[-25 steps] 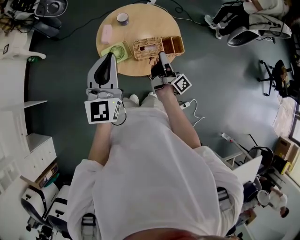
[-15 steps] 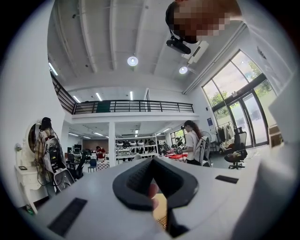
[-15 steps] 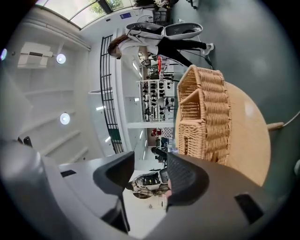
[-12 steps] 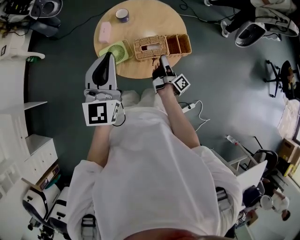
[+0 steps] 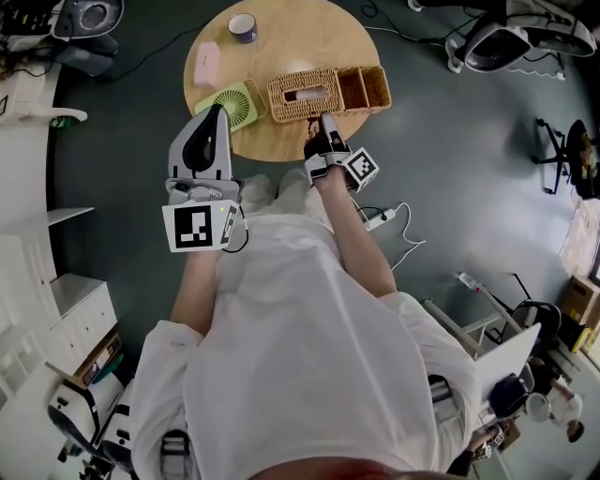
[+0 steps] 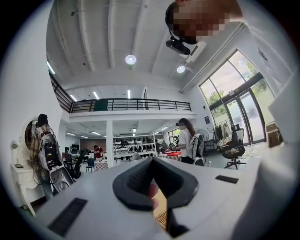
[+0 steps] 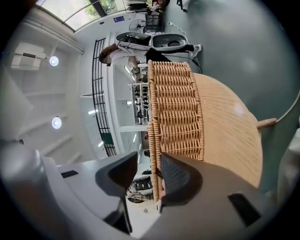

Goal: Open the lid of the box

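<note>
— What has shifted over the last second?
— Hardly anything. The right gripper [image 5: 324,120] has stayed at the near edge of the box [image 5: 302,111], and the left gripper [image 5: 217,117] has stayed raised off to one side. Only the head view has drifted, so the table [image 5: 291,37] now sits a touch higher in it.
— Where is the box?
— On the round wooden table, at the side nearest the person. It stands between a green fan [image 5: 234,101] and an open wicker holder [image 5: 364,87] just beside it. Its lid [image 5: 281,89], with a slot in the middle, lies flat.
— And the right tool?
— In the right gripper view its jaws stand apart on either side of the woven edge of the box [image 7: 173,112]. One pad touches the wicker and the other has a gap.
— The left one?
— In its own view the left gripper [image 6: 151,171] has its pads together with nothing between them. It points up at the room and ceiling, well apart from the box.
— Anything to read?
— Each marker cube [image 5: 199,225] bears a black-and-white block pattern. A pink item [image 5: 207,64] and a purple cup [image 5: 242,26] lie on the far side of the table. Any print on them is too small to tell.
</note>
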